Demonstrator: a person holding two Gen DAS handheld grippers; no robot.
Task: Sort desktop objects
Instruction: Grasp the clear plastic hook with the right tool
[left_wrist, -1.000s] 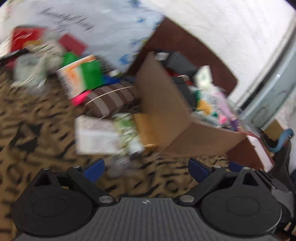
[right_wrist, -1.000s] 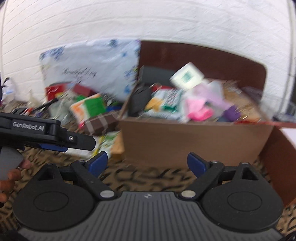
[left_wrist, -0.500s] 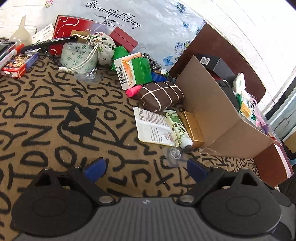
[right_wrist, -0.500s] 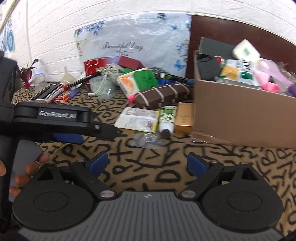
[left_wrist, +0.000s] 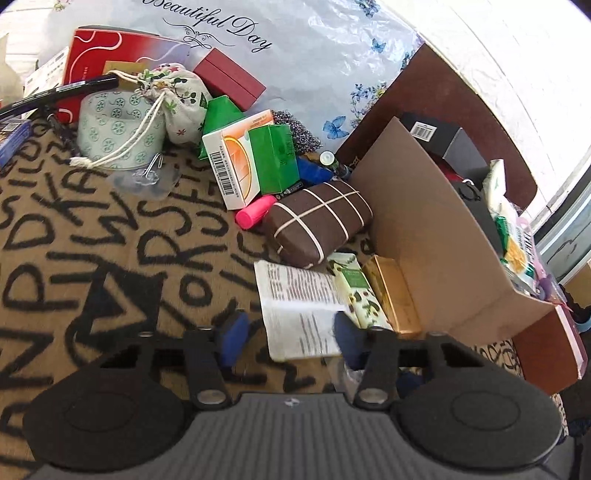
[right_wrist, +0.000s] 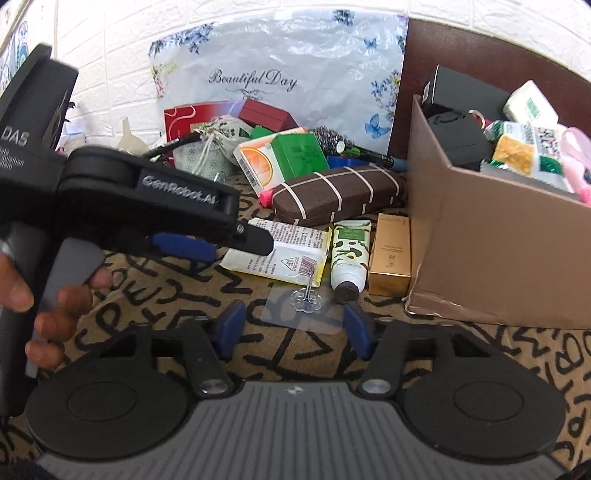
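On the lettered cloth of the desk (left_wrist: 110, 229), your left gripper (left_wrist: 286, 338) hangs low with its fingers apart, one blue pad on either side of the near edge of the white printed packet (left_wrist: 299, 310), and nothing held between them. Just right of that packet lie the green-and-white tube (right_wrist: 349, 254) and the gold box (right_wrist: 390, 254), side by side, with the gold box against the near-left wall of the cardboard box (right_wrist: 491, 258). The cardboard box stands at the right, filled with packets and a black case. Beyond the packet rests the brown checked case (left_wrist: 319, 223), with a pink highlighter (left_wrist: 255, 216) at its left end and an orange-and-green carton (left_wrist: 255, 162) farther back. At the far left sit a drawstring pouch (left_wrist: 177, 101) and a red box (left_wrist: 229, 79) in front of a flowered plastic bag (left_wrist: 314, 55). Your right gripper (right_wrist: 291, 326) also has its fingers spread and empty, above a clear suction hook (right_wrist: 306, 299) that lies flat on the cloth just near the tube's cap. In the right wrist view your left hand (right_wrist: 48, 306) grips the left gripper's handle at the left.
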